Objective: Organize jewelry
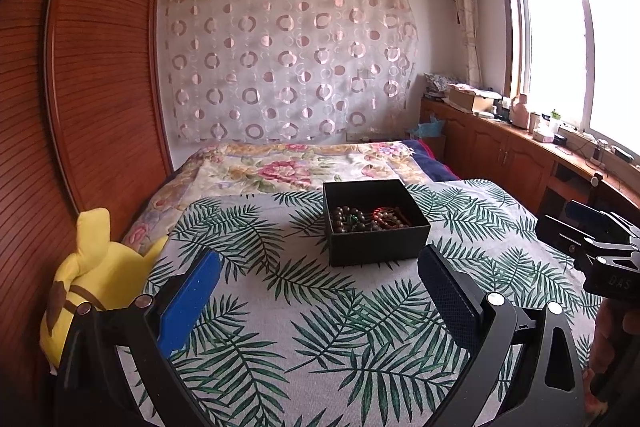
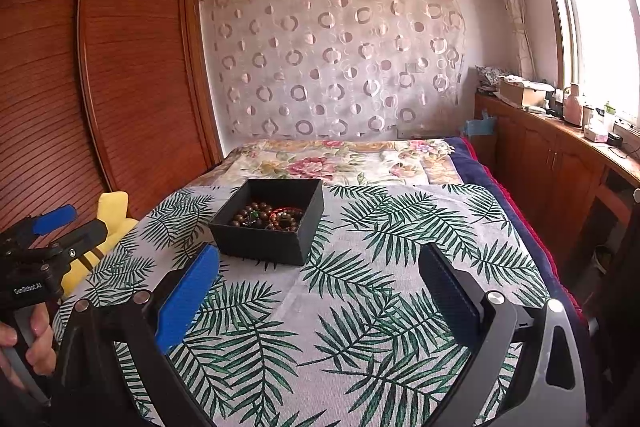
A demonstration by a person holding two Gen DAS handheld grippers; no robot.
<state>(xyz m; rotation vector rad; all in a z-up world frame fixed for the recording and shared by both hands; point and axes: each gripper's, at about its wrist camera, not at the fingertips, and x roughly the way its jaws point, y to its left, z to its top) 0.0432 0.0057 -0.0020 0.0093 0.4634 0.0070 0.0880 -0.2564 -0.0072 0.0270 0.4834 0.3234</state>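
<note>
A black box point(image 1: 376, 223) sits on the leaf-print cloth point(image 1: 280, 307) spread over the bed point(image 1: 280, 163), about mid-width and toward the cloth's far edge. Inside it lie bead bracelets point(image 1: 370, 218): dark brown wooden beads, with a red strand and a small green piece among them, all heaped together. No jewelry shows on the cloth outside the box.

The left claw point(image 1: 320, 267) is spread wide and holds nothing, hovering over the cloth short of the box. The right claw point(image 2: 320, 263) is likewise wide open and empty, with the box just ahead and to its left.

The bracelets look light and limp, probably strung on cord, so each should sag and swing when lifted. The round beads are hard and likely slippery; pinching across the strand between two beads, or across a single bead squarely, seems safest. Since they overlap, lifting one may drag another. The box looks like light card and may slide if nudged. A yellow plush point(image 1: 96, 279) lies at the bed's left edge.
</note>
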